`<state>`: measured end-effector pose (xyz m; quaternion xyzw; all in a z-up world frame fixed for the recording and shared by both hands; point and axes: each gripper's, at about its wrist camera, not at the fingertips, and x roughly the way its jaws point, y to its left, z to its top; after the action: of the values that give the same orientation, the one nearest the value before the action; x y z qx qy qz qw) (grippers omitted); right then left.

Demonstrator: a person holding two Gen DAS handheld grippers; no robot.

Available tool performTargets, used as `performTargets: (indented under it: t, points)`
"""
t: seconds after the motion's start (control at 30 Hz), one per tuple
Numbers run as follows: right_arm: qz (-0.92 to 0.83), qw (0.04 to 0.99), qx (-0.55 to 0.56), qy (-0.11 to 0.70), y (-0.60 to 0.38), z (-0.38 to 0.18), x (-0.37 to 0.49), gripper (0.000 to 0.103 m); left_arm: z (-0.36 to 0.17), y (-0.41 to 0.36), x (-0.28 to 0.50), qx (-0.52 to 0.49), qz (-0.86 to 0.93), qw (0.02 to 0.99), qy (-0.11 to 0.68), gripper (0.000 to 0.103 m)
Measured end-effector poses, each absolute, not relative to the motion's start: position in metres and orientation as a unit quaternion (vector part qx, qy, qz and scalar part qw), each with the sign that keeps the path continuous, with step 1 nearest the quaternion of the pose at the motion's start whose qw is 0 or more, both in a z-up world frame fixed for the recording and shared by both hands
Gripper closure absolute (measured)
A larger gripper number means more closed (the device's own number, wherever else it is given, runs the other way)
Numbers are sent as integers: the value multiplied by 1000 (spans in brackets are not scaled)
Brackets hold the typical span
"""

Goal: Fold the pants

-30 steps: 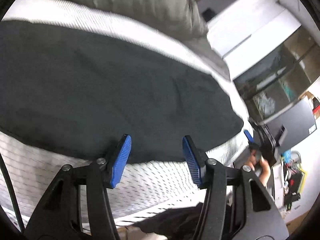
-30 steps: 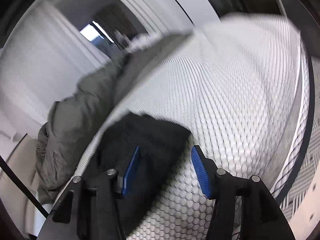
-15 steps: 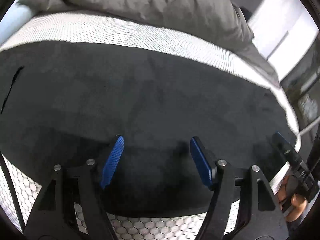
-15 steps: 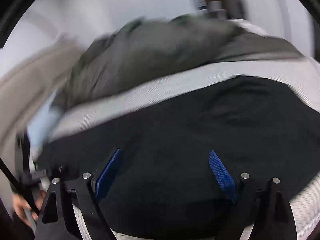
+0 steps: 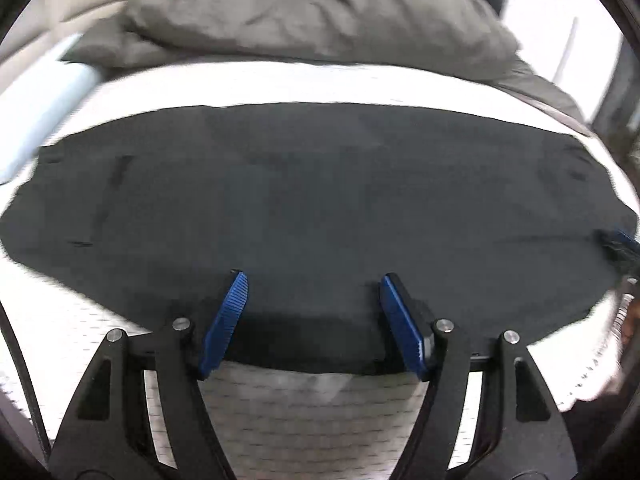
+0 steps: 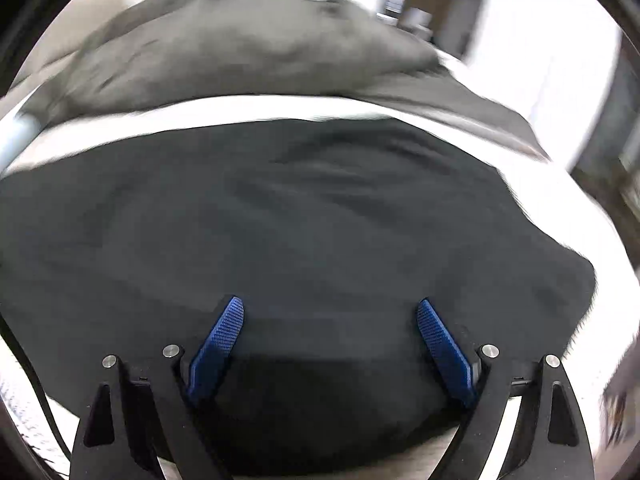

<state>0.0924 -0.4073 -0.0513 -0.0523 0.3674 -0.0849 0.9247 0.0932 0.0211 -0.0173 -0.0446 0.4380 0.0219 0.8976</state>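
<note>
A bed with rumpled bedding

White honeycomb-patterned mattress cover (image 5: 304, 412) spreads under and ahead of the tool; a crumpled grey duvet (image 5: 320, 12) is heaped at its far side, a pale blue pillow (image 5: 36, 120) far left.

Blurred grey duvet (image 6: 248, 40), pants (image 6: 280, 240) edges cropped

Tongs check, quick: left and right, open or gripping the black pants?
Left tongs: open, have just been opening, empty over the flat black fabric pants.
Right tongs: open, just widened, holding nothing.
</note>
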Motion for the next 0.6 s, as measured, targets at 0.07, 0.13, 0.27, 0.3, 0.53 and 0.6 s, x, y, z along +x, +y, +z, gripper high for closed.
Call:
performTargets:
  t: [0.07, 0.13, 0.27, 0.3, 0.53, 0.6]
  points:
    - [-107, 927, -20, 360, -431, -49, 85, 13, -12, 32, 90, -63, 47, 900, 430, 36]
    - [-105, 932, -12, 348, -430, -42, 80, 13, -4, 38, 86, -94, 37, 905, 413, 36]
    - [-7, 942, -12, 336, -386, -27, 74, 12, 10, 16, 105, -103, -16, 911, 398, 36]
    - [25, 941, -17, 336, -369, -23, 77, 11, 12, 8, 113, -102, -31, 911, 399, 36]
    - [202, 903, -39, 377, -249, -23, 135, 5, -20, -26, 200, -105, -83, 847, 514, 34]
    - [202, 885, -61, 415, -226, -44, 154, 5, -26, -18, 197, -110, -103, 850, 505, 35]
